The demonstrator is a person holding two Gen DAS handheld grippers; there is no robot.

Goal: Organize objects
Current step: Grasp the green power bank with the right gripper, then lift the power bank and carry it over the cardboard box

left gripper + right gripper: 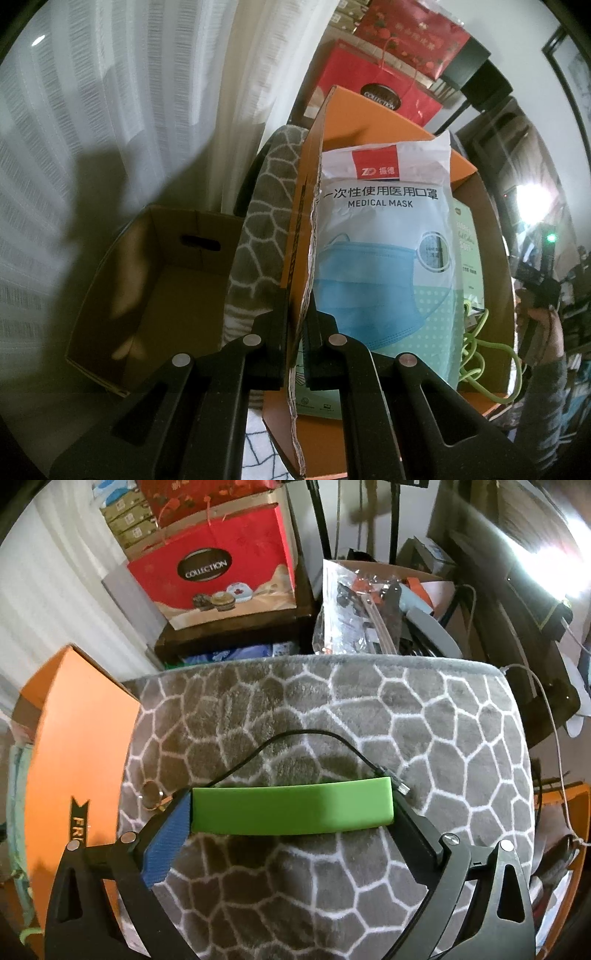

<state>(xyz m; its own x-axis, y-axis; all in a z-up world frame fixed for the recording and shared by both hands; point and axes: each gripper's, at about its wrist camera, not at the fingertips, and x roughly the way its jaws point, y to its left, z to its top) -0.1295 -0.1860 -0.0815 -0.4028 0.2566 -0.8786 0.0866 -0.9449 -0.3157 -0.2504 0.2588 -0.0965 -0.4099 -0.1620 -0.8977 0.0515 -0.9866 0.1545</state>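
Note:
My left gripper (297,347) is shut on the torn side wall of an orange cardboard box (314,177). The box holds a white and blue medical mask pack (384,251), a pale green packet (467,247) and a lime green cord (480,347). My right gripper (291,812) is shut on the two ends of a flat lime green bar (291,806) and holds it over a grey cushion with a white web pattern (369,709). A black cable (306,734) and a small ring (151,792) lie on the cushion. The orange box also shows at the left of the right wrist view (77,746).
An open brown carton (155,288) stands left of the cushion (262,229), by a white curtain (110,110). Red gift bags (218,576) are stacked behind on a dark stand. A box of bagged parts and cables (369,602) sits behind the cushion.

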